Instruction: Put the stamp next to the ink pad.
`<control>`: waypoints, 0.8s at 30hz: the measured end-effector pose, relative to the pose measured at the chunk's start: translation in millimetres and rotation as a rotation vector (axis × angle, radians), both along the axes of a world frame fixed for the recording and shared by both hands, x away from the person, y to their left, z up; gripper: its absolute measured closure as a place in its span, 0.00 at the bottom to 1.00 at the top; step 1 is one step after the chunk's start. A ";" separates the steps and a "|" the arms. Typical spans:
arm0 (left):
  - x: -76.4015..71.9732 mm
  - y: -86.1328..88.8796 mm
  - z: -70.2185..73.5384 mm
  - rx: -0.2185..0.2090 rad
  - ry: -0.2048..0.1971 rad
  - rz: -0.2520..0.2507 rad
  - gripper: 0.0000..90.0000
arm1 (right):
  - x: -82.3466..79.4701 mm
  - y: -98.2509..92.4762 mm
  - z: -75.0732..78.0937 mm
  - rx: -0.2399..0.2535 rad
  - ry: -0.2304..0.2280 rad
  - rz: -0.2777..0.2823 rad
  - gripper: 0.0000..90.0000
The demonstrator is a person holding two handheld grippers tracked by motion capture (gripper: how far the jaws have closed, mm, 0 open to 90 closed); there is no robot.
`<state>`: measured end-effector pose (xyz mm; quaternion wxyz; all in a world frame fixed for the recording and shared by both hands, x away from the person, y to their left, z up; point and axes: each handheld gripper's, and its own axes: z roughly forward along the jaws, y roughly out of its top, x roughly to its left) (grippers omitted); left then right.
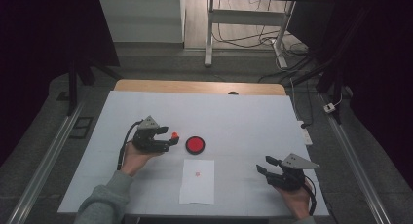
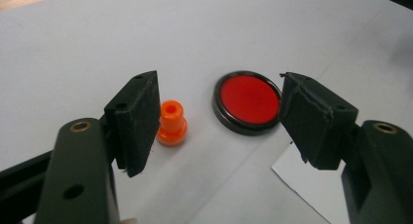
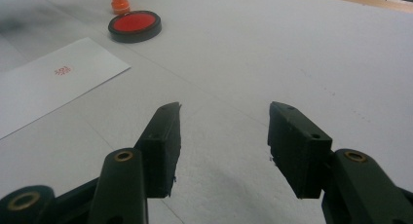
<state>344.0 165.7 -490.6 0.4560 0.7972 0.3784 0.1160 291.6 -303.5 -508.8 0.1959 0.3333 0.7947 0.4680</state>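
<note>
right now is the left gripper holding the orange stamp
No, the left gripper has its jaws apart, and the orange stamp stands free on the table beside the inner face of one jaw.

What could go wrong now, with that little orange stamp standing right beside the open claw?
The small orange plastic stamp stands upright, close against one pad of the left claw; a sideways nudge might topple it. It could then roll onto the round red ink pad or mark the white table cover. The white paper sheet lies loose and could shift if brushed.
</note>
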 end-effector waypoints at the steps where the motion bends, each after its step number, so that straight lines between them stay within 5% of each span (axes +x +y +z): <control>1: -2.9 0.7 1.0 0.004 0.002 -0.005 0.36 | -0.1 0.2 -0.1 -0.001 0.000 0.000 0.51; 11: -32.8 17.1 5.6 -0.015 0.002 -0.010 0.35 | -1.0 -1.8 -0.1 -0.006 -0.002 -0.007 0.51; 24: -80.5 49.3 -9.6 -0.010 0.001 0.010 0.35 | -1.6 -5.3 0.5 -0.016 -0.006 -0.018 0.50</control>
